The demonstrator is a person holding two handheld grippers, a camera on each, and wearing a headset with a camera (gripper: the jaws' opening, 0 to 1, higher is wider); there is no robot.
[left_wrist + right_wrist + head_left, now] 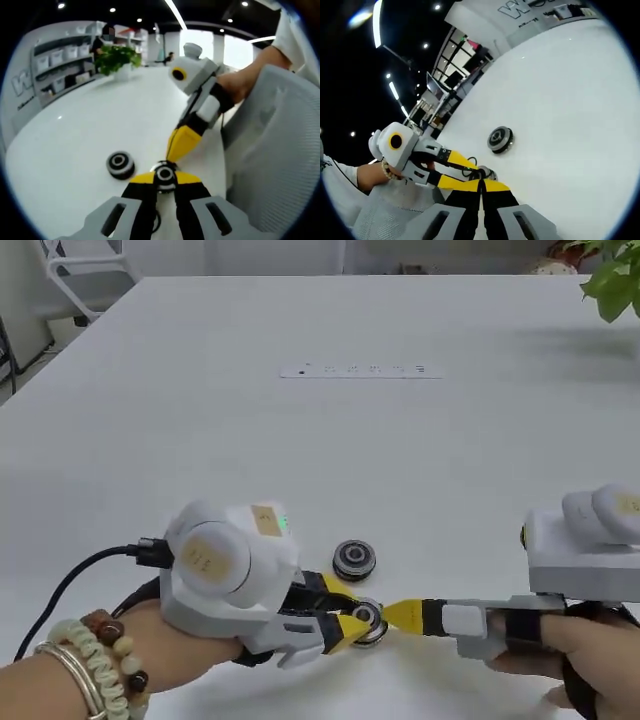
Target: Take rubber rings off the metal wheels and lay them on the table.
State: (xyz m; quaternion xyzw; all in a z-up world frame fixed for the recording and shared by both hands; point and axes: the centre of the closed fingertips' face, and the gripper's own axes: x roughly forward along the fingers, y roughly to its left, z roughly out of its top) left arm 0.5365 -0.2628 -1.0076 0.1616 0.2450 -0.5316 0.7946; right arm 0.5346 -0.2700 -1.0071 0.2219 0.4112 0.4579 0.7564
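White surface (300, 470) takes up most of the head view, with a chair (85, 270) at the far left corner and a plant (615, 280) far right. A white power strip (360, 370) lies flat, mid-surface, well apart from the work.

Left hand-held gripper (348, 612), near edge of the surface, is held by a left hand (150, 650) with bead bracelets on the wrist. Its yellow-tipped jaws are clamped on a metal wheel (370, 620), one on each side, as its own view shows (165, 176).

Right hand-held gripper (395, 616) comes in from the right, held by the right hand (570, 655). Its jaws are pressed together with no gap, the tip touching the clamped wheel's edge (489, 173). Can't tell if any rubber is pinched between them.

Second wheel (354, 558) sits loose on the surface just beyond the clamped one, not touching it or either gripper. Its black rubber ring (339, 562) is still on it.
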